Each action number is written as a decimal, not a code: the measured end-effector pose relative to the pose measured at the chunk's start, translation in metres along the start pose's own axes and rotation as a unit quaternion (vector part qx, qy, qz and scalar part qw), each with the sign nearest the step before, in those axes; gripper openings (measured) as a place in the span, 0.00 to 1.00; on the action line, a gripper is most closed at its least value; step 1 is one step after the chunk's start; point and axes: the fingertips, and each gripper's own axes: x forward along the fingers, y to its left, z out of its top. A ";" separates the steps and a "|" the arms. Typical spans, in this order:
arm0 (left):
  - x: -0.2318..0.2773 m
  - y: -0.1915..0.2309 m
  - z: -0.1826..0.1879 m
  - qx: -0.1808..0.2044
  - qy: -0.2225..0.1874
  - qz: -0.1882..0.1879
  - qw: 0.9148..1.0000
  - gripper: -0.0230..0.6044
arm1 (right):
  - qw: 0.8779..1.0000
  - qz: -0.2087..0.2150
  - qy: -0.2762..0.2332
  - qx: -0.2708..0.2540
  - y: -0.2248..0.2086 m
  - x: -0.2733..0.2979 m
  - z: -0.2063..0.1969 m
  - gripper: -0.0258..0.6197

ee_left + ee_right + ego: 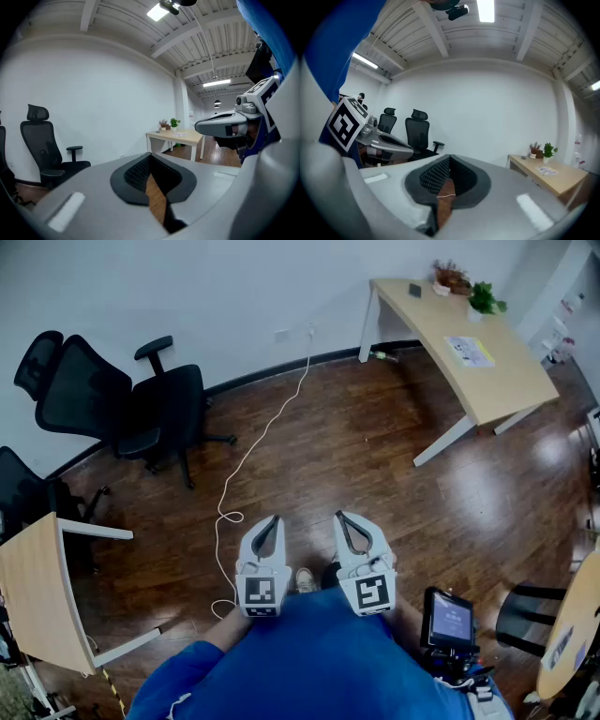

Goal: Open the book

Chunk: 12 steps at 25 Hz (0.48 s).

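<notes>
No book shows clearly in any view. A flat printed item [468, 351] lies on the long wooden desk [506, 381] at the far right; I cannot tell what it is. My left gripper [274, 519] and right gripper [339, 516] hover side by side over the dark wooden floor, close to the person's blue-clad body. Both are shut with nothing between their jaws. In the left gripper view the left gripper [150, 155] has its tips together, with the right gripper [220, 126] to its right. The right gripper view shows the right gripper [449, 157] closed, the left gripper [389, 146] beside it.
Black office chairs [122, 404] stand by the far wall at the left. A white cable [248, 460] trails across the floor. Potted plants [483, 298] sit on the long desk. A small desk [37, 587] is at the left, a screen device [450, 620] and a round table [572, 634] at the right.
</notes>
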 end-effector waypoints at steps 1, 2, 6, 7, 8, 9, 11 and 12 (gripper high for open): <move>0.004 0.003 0.001 0.001 -0.001 0.001 1.000 0.05 | 1.000 0.001 -0.002 -0.001 -0.001 0.005 0.001 0.04; 0.008 0.006 0.002 0.001 -0.002 0.001 1.000 0.05 | 1.000 0.001 -0.004 -0.001 -0.002 0.010 0.001 0.04; 0.034 0.022 0.005 0.005 -0.007 0.007 1.000 0.05 | 1.000 0.009 -0.002 -0.004 -0.013 0.040 -0.003 0.04; 0.043 0.027 0.006 0.007 -0.005 0.010 1.000 0.05 | 1.000 0.011 -0.003 -0.005 -0.018 0.050 -0.005 0.04; 0.053 0.031 0.008 0.007 -0.003 0.013 1.000 0.05 | 1.000 0.013 -0.005 -0.005 -0.023 0.060 -0.005 0.04; 0.063 0.036 0.010 0.008 -0.002 0.015 1.000 0.05 | 1.000 0.015 -0.007 -0.005 -0.029 0.070 -0.005 0.04; 0.084 0.045 0.018 0.013 -0.001 0.021 1.000 0.05 | 1.000 0.017 -0.012 0.000 -0.045 0.090 -0.002 0.04; 0.096 0.049 0.023 0.015 -0.002 0.024 1.000 0.05 | 1.000 0.018 -0.015 0.002 -0.054 0.101 0.001 0.04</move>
